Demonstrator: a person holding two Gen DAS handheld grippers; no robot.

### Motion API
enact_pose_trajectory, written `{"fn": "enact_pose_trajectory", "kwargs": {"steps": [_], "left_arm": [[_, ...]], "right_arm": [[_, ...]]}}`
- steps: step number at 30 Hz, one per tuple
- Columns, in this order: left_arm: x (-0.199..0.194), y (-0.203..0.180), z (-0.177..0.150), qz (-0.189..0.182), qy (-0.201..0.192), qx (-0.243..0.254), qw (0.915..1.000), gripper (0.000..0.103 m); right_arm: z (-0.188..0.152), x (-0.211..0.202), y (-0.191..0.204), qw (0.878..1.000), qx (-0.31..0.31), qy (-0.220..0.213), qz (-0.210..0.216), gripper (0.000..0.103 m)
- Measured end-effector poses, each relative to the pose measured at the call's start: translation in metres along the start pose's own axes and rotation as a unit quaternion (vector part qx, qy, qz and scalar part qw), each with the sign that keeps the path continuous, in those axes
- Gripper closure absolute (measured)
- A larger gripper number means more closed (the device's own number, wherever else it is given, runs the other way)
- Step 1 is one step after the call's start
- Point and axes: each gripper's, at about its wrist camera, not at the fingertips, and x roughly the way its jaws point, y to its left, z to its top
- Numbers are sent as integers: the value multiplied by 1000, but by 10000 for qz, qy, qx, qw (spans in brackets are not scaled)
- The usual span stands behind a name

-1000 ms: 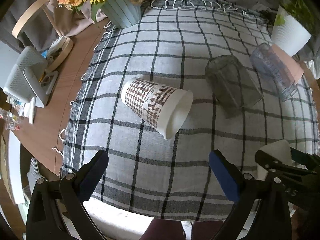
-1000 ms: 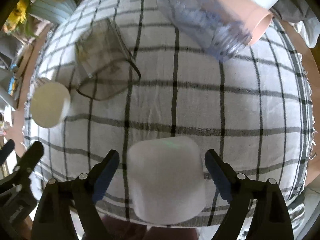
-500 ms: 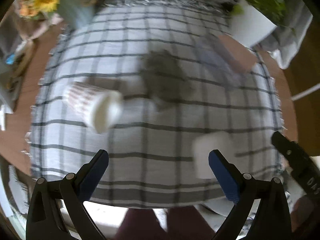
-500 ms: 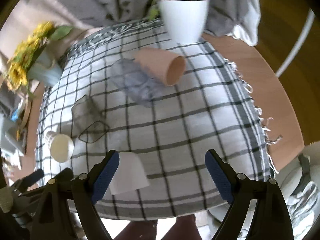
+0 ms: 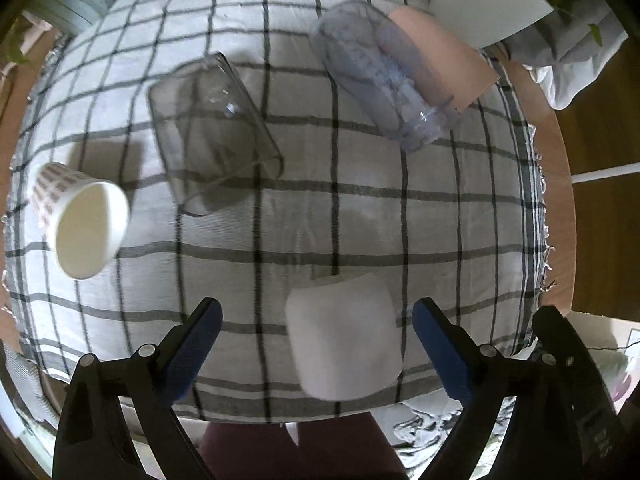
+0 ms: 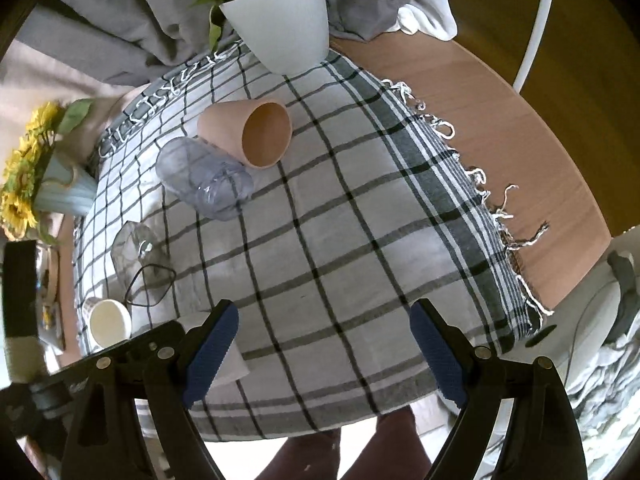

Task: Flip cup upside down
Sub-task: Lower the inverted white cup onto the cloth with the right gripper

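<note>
A white cup stands upside down on the checked cloth near the front edge, between the fingers of my open left gripper, which does not touch it. In the right wrist view only its edge shows behind my left finger. My right gripper is open and empty, above the cloth's front right part. A patterned paper cup, a square clear glass, a clear plastic cup and a pink cup lie on their sides.
A white plant pot stands at the back of the cloth. A vase with sunflowers stands at the back left. Bare wooden table shows to the right of the cloth. The left gripper's body is at the lower left of the right wrist view.
My left gripper has swung right, from the patterned paper cup to around the white cup. My right gripper has pulled back and up, away from the white cup, and turned right.
</note>
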Motion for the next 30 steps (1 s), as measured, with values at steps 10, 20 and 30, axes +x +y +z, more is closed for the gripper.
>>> {"fn": "enact_pose_trajectory", "kwargs": {"steps": [10, 20, 30], "left_arm": [[29, -8, 5, 44, 377, -88, 9992, 27], [29, -13, 10, 62, 284, -34, 9996, 37], [-11, -28, 15, 227, -874, 606, 9941, 38]], "right_arm": [[3, 14, -13, 9998, 84, 159, -98, 15], [2, 22, -16, 9995, 45, 278, -121, 15], [0, 17, -16, 9996, -29, 199, -178, 15]]}}
